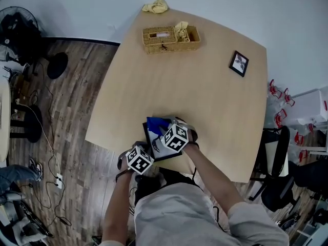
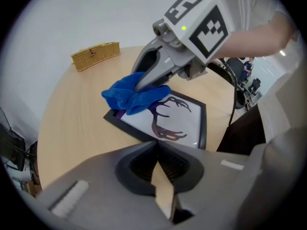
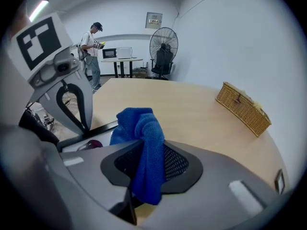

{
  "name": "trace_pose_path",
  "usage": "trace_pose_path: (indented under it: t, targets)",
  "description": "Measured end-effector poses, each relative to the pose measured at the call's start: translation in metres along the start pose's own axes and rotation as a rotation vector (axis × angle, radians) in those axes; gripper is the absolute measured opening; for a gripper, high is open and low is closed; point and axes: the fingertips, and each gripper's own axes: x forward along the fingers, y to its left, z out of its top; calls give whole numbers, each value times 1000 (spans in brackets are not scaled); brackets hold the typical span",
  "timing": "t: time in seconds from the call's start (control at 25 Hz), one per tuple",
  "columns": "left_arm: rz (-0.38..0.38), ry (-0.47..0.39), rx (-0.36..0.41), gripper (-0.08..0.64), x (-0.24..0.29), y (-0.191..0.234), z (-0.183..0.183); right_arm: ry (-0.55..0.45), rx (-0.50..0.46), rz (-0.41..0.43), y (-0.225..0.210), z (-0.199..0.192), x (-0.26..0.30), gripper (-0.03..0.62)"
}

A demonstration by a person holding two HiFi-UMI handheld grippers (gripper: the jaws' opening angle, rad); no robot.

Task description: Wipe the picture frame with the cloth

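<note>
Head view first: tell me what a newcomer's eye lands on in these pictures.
The bright blue cloth, pinched in the right gripper, lies bunched over one corner of a black picture frame with a dark antler-like print, at the near edge of the table. Further off, a wicker basket sits near the table's far edge, and a smaller framed picture lies to the right.

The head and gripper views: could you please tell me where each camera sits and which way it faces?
Head view: on the head, steeply down at the table; torso, forearms show.
Left gripper view: along its shut jaws toward the picture frame; right gripper shows.
Right gripper view: past its clamped cloth across the table; left gripper shows.
Shared: the wicker basket.
</note>
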Motion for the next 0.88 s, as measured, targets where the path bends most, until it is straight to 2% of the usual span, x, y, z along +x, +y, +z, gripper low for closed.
trace_pose_path:
  t: [0.16, 0.24, 0.28, 0.44, 0.52, 0.88]
  targets:
    - [-4, -5, -2, 54, 2, 3, 7, -59, 73, -121, -42, 23, -6, 86]
    - [0, -26, -26, 54, 1, 6, 8, -89, 67, -152, -52, 41, -6, 86]
    - [5, -35, -37, 54, 1, 6, 7, -92, 43, -137, -47, 47, -3, 85]
    - [17, -35, -29, 54, 2, 4, 5, -44, -98, 31, 16, 51, 25, 84]
    - [20, -33, -13, 54, 2, 3, 6, -49, -141, 50, 37, 52, 30, 81]
    - [23, -50, -23, 54, 1, 5, 2, -39, -194, 224, 89, 31, 16, 81]
